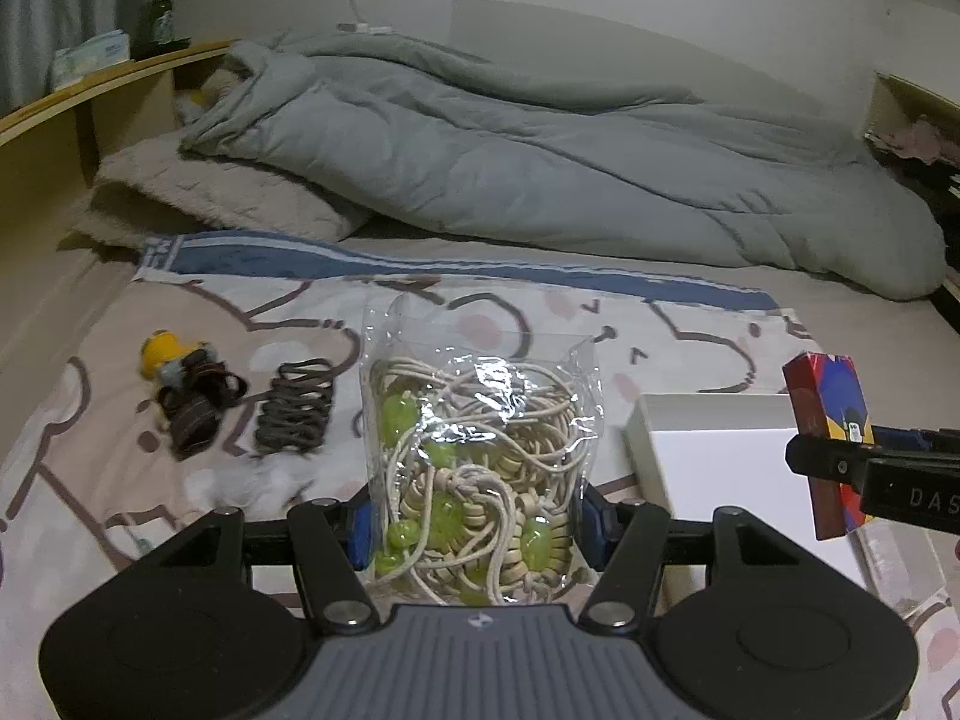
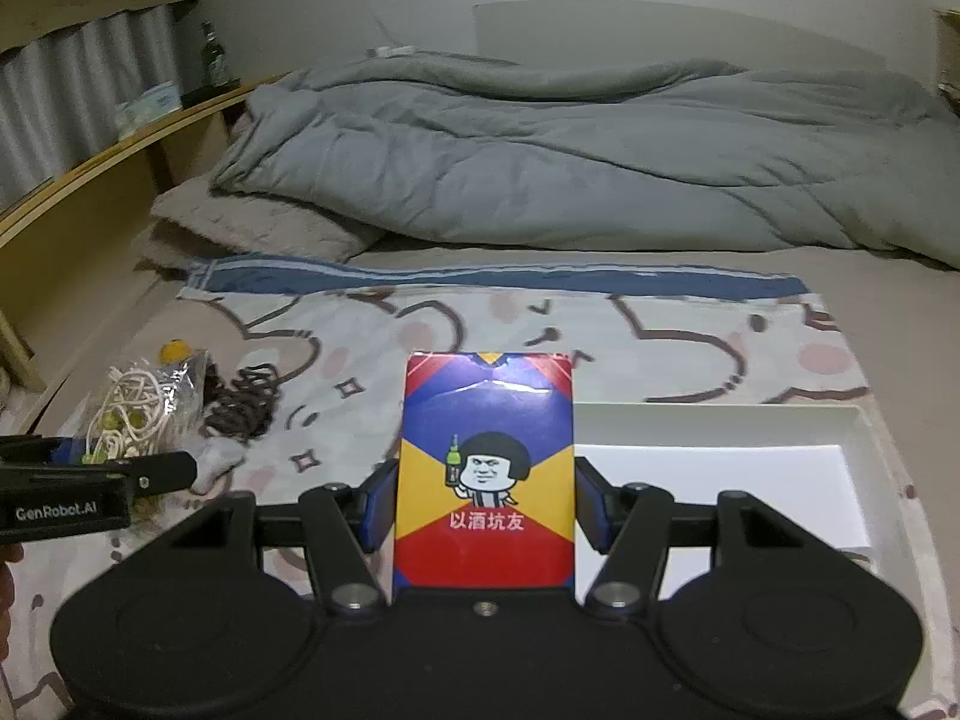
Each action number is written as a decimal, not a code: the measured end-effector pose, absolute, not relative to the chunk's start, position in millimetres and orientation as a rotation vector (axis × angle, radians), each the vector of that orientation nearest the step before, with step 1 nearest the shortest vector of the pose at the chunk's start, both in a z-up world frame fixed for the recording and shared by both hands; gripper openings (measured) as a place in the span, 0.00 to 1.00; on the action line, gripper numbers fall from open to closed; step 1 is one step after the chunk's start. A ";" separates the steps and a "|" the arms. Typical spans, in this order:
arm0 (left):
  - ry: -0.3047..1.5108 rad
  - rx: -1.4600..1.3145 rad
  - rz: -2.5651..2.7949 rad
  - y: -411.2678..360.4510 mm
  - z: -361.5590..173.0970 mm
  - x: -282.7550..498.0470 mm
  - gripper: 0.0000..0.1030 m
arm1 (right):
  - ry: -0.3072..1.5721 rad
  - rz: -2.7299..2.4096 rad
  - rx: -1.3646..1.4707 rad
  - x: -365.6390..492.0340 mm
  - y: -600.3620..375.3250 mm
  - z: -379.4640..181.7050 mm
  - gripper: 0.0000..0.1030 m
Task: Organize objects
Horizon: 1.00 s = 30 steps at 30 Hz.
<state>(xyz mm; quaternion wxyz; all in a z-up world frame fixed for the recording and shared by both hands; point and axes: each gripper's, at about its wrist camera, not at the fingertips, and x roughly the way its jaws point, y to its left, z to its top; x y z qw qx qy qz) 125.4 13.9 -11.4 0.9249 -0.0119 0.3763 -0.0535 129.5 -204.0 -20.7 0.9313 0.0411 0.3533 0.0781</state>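
The left gripper [image 1: 474, 525] clamped a clear bag of cord and green beads [image 1: 480, 456] low across its sides (soft, light, slippery film). At its three o'clock, the right gripper [image 2: 483, 510] pinched a stiff card box [image 2: 485, 468] reading "以酒坑友". Beyond, the white tray [image 2: 720, 414] lay open.

One bead bag [image 1: 480, 468], one card box [image 2: 485, 468], one white tray [image 2: 720, 420], two tongs.

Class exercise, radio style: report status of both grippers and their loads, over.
Left gripper shut on clear plastic bag of cream cord and green beads. Right gripper shut on red-blue-yellow card box. Open white box unobstructed.
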 end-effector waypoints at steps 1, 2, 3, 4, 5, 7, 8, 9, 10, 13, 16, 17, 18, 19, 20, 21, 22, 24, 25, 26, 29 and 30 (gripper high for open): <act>0.771 -0.023 -0.117 8.9 -11.1 125.9 0.59 | 0.724 0.152 0.088 128.1 -209.2 -20.5 0.58; 0.770 -0.021 -0.124 4.6 -10.9 126.2 0.59 | 0.724 0.143 0.093 126.7 -214.8 -20.3 0.58; 0.769 -0.020 -0.131 1.0 -10.9 126.1 0.59 | 0.723 0.135 0.097 125.8 -219.4 -20.2 0.58; 0.769 -0.018 -0.139 -3.9 -10.7 126.8 0.59 | 0.722 0.126 0.100 124.7 -224.6 -20.3 0.58; 0.769 -0.016 -0.146 -7.8 -10.8 126.7 0.59 | 0.721 0.116 0.102 123.2 -230.6 -20.1 0.58; 0.770 -0.018 -0.162 -16.2 -11.2 126.9 0.59 | 0.718 0.098 0.105 120.7 -241.4 -19.6 0.58; 0.771 -0.020 -0.169 -20.4 -11.3 127.6 0.59 | 0.716 0.091 0.107 119.3 -246.7 -19.0 0.58; 0.771 -0.021 -0.177 -24.4 -11.3 127.8 0.59 | 0.714 0.082 0.108 117.8 -252.1 -18.8 0.58; 0.770 -0.022 -0.186 -28.7 -11.0 128.1 0.59 | 0.713 0.073 0.111 116.3 -257.7 -18.7 0.58; 0.766 -0.030 -0.221 -42.5 -10.9 127.9 0.59 | 0.716 0.052 0.124 113.3 -272.7 -19.0 0.58; 0.769 -0.051 -0.252 -55.0 -11.6 128.9 0.59 | 0.722 0.027 0.131 110.7 -287.9 -22.1 0.58; 0.775 -0.060 -0.264 -59.1 -12.5 129.7 0.59 | 0.727 0.020 0.132 110.2 -292.4 -24.3 0.58; 0.779 -0.064 -0.273 -62.8 -13.2 130.3 0.59 | 0.735 0.013 0.132 109.7 -296.1 -26.9 0.58; 0.784 -0.064 -0.280 -67.3 -14.5 130.7 0.59 | 0.744 0.006 0.132 109.6 -299.9 -29.8 0.58; 0.786 -0.059 -0.285 -72.1 -15.8 131.0 0.59 | 0.754 0.000 0.132 109.6 -303.7 -32.9 0.58; 0.787 -0.052 -0.290 -76.0 -16.8 131.2 0.59 | 0.763 -0.003 0.133 109.4 -307.1 -35.7 0.58; 0.789 -0.046 -0.295 -80.9 -17.8 131.1 0.59 | 0.772 -0.005 0.132 108.7 -310.1 -38.4 0.58; 0.794 -0.042 -0.305 -88.3 -20.2 131.6 0.59 | 0.791 -0.008 0.133 108.2 -315.0 -43.6 0.58; 0.798 -0.040 -0.310 -91.9 -21.3 132.0 0.59 | 0.800 -0.009 0.139 107.7 -318.2 -46.3 0.58; 0.801 -0.037 -0.315 -95.3 -22.6 132.3 0.59 | 0.811 -0.012 0.150 107.8 -321.4 -49.4 0.58; 0.809 -0.025 -0.327 -104.8 -25.9 132.7 0.59 | 0.851 -0.016 0.162 107.9 -328.0 -60.2 0.58; 0.813 -0.022 -0.332 -107.8 -27.4 132.9 0.59 | 0.866 -0.017 0.154 108.5 -328.8 -64.4 0.58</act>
